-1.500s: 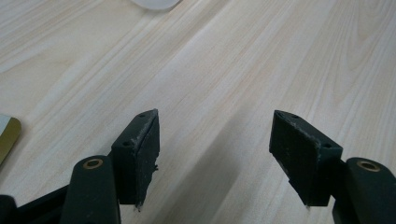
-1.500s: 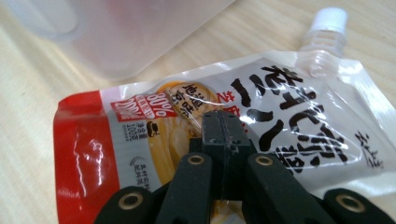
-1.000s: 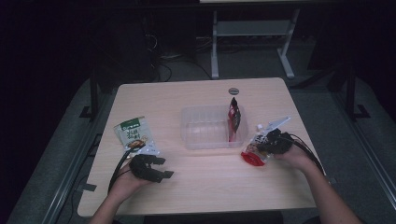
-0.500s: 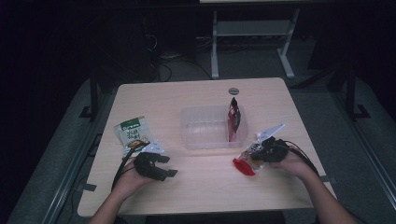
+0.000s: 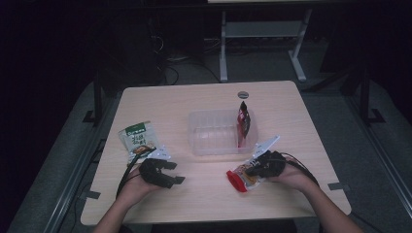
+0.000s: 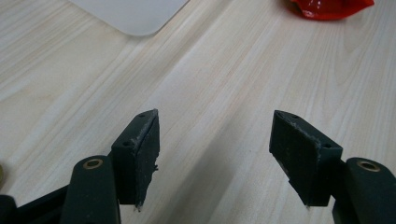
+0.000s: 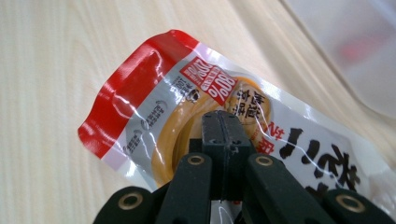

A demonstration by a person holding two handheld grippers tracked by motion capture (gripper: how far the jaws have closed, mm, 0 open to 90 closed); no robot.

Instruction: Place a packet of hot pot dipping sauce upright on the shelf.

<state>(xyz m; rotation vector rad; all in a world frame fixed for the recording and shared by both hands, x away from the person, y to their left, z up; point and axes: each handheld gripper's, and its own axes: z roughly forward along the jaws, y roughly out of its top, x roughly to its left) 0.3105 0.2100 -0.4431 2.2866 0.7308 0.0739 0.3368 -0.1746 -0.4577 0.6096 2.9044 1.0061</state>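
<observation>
My right gripper (image 5: 254,170) is shut on a red, white and yellow snack packet (image 5: 241,177), which hangs just above the table in front of the clear plastic container (image 5: 214,145). In the right gripper view the closed jaws (image 7: 226,125) pinch the packet (image 7: 140,88) near its middle, red end pointing away. A dark red packet (image 5: 243,121) stands upright inside the container at its right end. My left gripper (image 5: 172,174) rests low on the table at the front left, open and holding nothing; its view has the jaws (image 6: 215,135) wide apart over bare wood.
A green and white snack packet (image 5: 137,139) lies on the table just beyond my left hand. A small round grommet (image 5: 243,94) sits near the table's far edge. The container's corner (image 6: 135,16) and the red packet end (image 6: 331,7) appear ahead of the left jaws.
My right gripper has carried the red-and-white packet leftward and nearer the front edge, away from the container's right side. The left gripper has stayed where it was.
</observation>
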